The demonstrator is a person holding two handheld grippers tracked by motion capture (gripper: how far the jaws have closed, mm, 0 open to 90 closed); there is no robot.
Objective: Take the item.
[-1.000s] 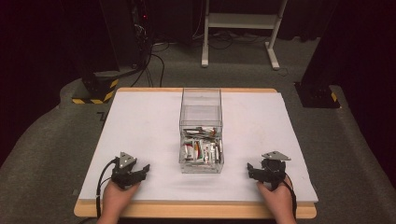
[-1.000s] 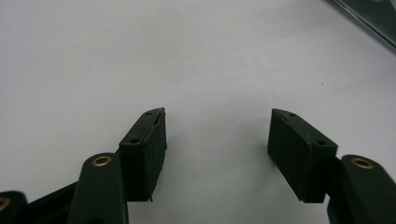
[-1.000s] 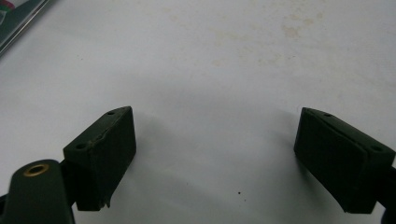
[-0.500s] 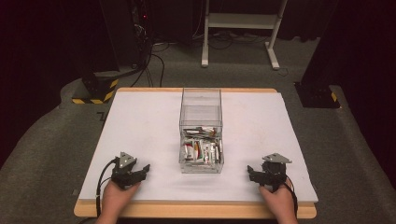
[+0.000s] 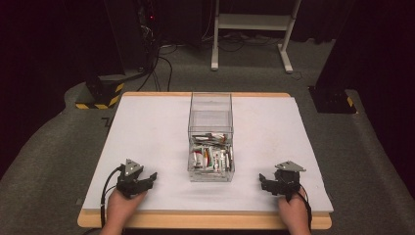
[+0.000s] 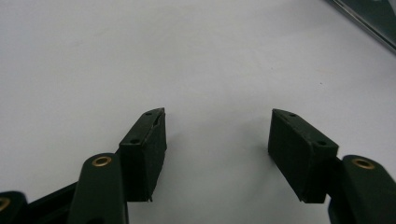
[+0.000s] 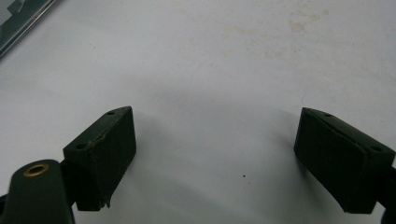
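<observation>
A clear plastic box (image 5: 210, 137) stands in the middle of the white table (image 5: 147, 127); its near half holds several small packets. My left gripper (image 5: 152, 176) rests on the table near the front left, left of the box, open with nothing between its jaws (image 6: 217, 135). My right gripper (image 5: 263, 180) rests near the front right, right of the box, also open and empty (image 7: 215, 140). A corner of the box (image 6: 369, 21) shows at the top right of the left gripper view, and a box corner (image 7: 21, 18) at the top left of the right gripper view.
The table's wooden front edge (image 5: 205, 221) runs just behind the person's hands. Beyond the table are a yellow-and-black striped base (image 5: 100, 93), cables on the carpet, a white stand (image 5: 252, 29) and a dark pillar base (image 5: 333, 98).
</observation>
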